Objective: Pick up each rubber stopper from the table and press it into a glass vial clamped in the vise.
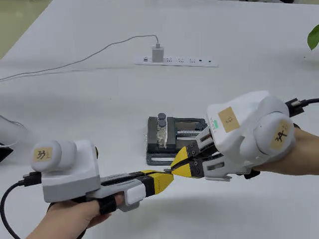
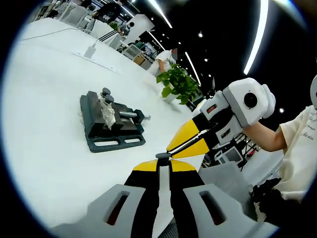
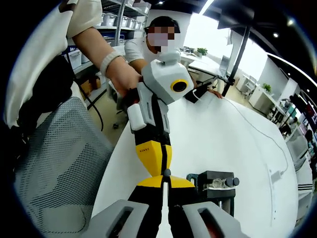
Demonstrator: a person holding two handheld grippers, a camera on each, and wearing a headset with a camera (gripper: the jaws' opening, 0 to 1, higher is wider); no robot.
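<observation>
A small grey rubber stopper (image 1: pixel 169 171) (image 2: pixel 163 155) (image 3: pixel 167 172) sits exactly where the two grippers meet tip to tip, just in front of the vise. My left gripper (image 1: pixel 167 174) (image 2: pixel 163 159) reaches in from the lower left and is shut on it. My right gripper (image 1: pixel 174 168) (image 3: pixel 165 177) comes from the right, jaws closed down on the same stopper. The black vise (image 1: pixel 172 145) (image 2: pixel 101 134) (image 3: pixel 218 178) clamps two glass vials (image 1: pixel 161 133) (image 2: pixel 106 114), each topped by a dark stopper (image 1: pixel 161 117).
A white power strip (image 1: pixel 184 61) with a charger (image 1: pixel 157 52) and cable lies at the back of the white table (image 1: pixel 99 99). A green plant (image 2: pixel 178 82) stands beyond the vise. A mesh chair (image 3: pixel 54 163) is beside the table edge.
</observation>
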